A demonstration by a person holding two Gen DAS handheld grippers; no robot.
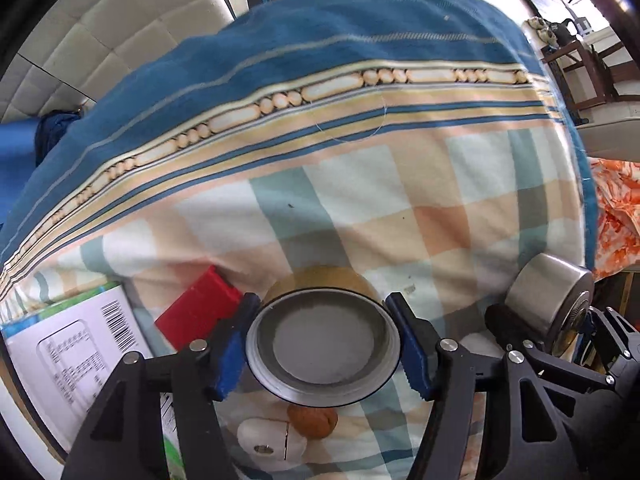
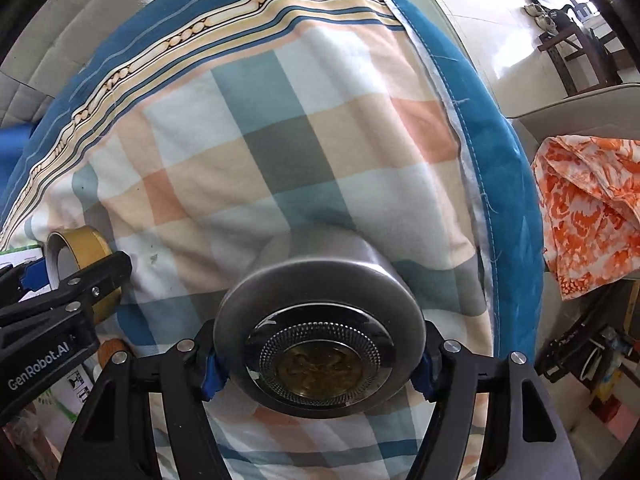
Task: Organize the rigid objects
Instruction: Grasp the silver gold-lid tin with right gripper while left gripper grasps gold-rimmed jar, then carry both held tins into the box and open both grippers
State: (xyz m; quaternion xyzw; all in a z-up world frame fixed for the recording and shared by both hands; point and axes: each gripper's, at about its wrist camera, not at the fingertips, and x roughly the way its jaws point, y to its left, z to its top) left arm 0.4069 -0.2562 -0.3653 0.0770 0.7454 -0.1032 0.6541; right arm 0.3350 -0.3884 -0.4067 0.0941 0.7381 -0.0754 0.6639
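Note:
My left gripper [image 1: 323,346] is shut on a roll of tan packing tape [image 1: 323,344], held end-on above the checked blanket [image 1: 400,208]; I look through its core. The same tape roll [image 2: 82,256] shows at the left of the right wrist view, with the left gripper's arm [image 2: 60,304] across it. My right gripper [image 2: 318,354] is shut on a round steel tin [image 2: 318,344] with a patterned brass-coloured centre, held above the blanket [image 2: 280,140]. That tin [image 1: 550,300] shows at the right of the left wrist view.
A red flat box [image 1: 200,308], a white carton with a barcode [image 1: 76,344], a white mouse [image 1: 268,444] and a walnut [image 1: 314,420] lie under the left gripper. An orange patterned cloth [image 2: 592,208] lies off the blanket's blue right edge [image 2: 504,168].

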